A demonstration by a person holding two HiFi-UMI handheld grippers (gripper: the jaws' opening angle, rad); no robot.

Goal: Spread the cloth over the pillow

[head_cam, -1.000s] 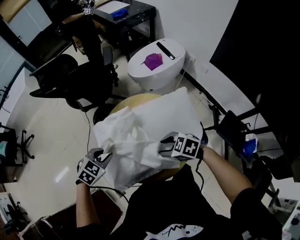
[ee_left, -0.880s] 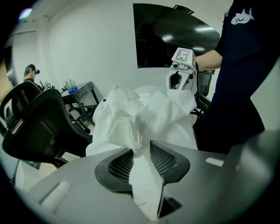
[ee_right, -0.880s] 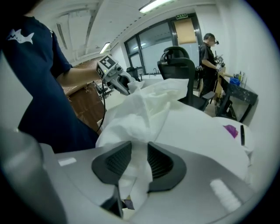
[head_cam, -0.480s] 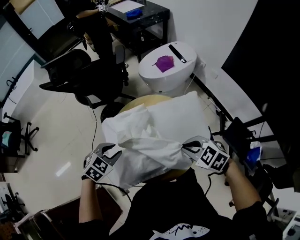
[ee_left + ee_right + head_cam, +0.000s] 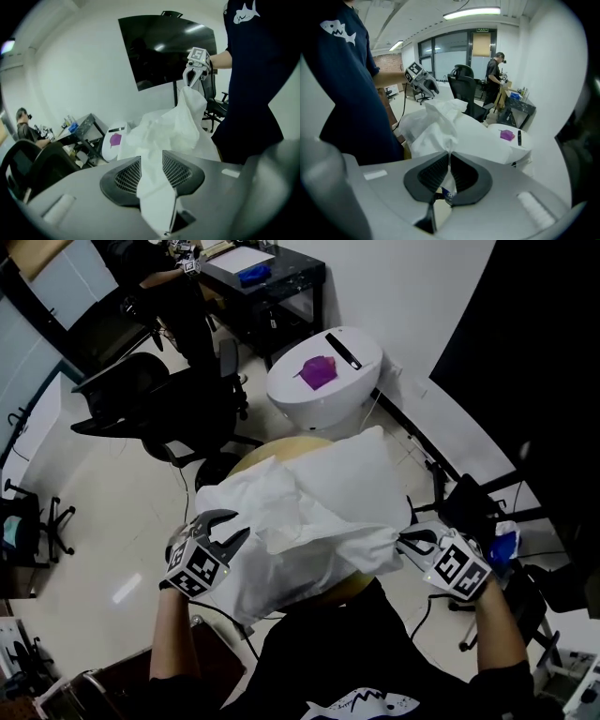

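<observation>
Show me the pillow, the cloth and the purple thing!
pillow [image 5: 361, 474], head view, its bare top face.
cloth [image 5: 281, 554], head view, its crumpled middle.
purple thing [image 5: 318, 371], head view, its middle.

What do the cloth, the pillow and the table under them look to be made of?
The cloth looks like thin white fabric, matte, perhaps nonwoven: it crumples into sharp creases. The pillow is a soft stuffed textile, white and smooth: it bulges evenly. The table seems wood or wood-look laminate, tan; only its round edge shows.
</observation>
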